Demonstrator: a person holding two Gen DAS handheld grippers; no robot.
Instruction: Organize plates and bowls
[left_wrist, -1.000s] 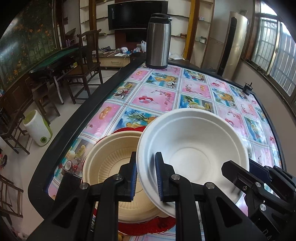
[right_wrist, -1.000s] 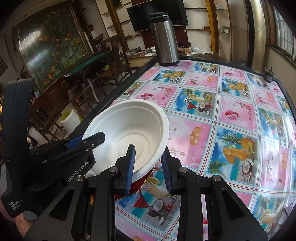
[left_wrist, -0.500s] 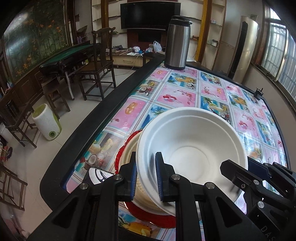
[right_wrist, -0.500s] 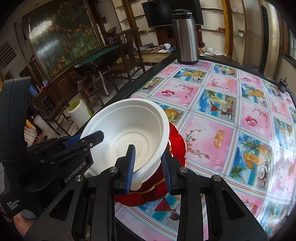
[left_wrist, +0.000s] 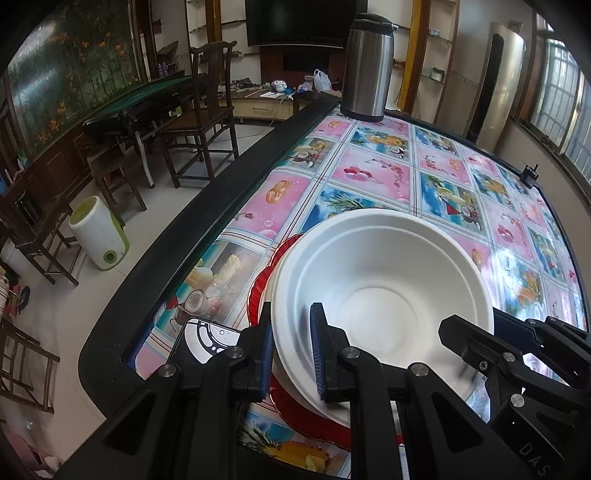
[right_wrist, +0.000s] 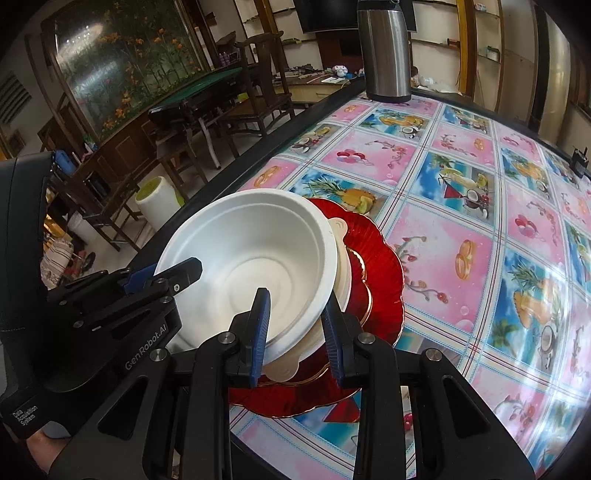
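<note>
White bowl (left_wrist: 384, 291) rim pinched by both tools, over red plate (right_wrist: 380, 266) near table edge (left_wrist: 207, 221)

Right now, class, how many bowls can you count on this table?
2: a white bowl held by both grippers, and a cream bowl under it on the red plates. More may be hidden.

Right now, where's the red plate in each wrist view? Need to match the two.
Left wrist: red plate shows as a sliver left of and below the white bowl, lower centre.
Right wrist: red plate right of and under the bowl, centre.
Shared landmark: steel thermos at the table's far end, top centre in both.
</note>
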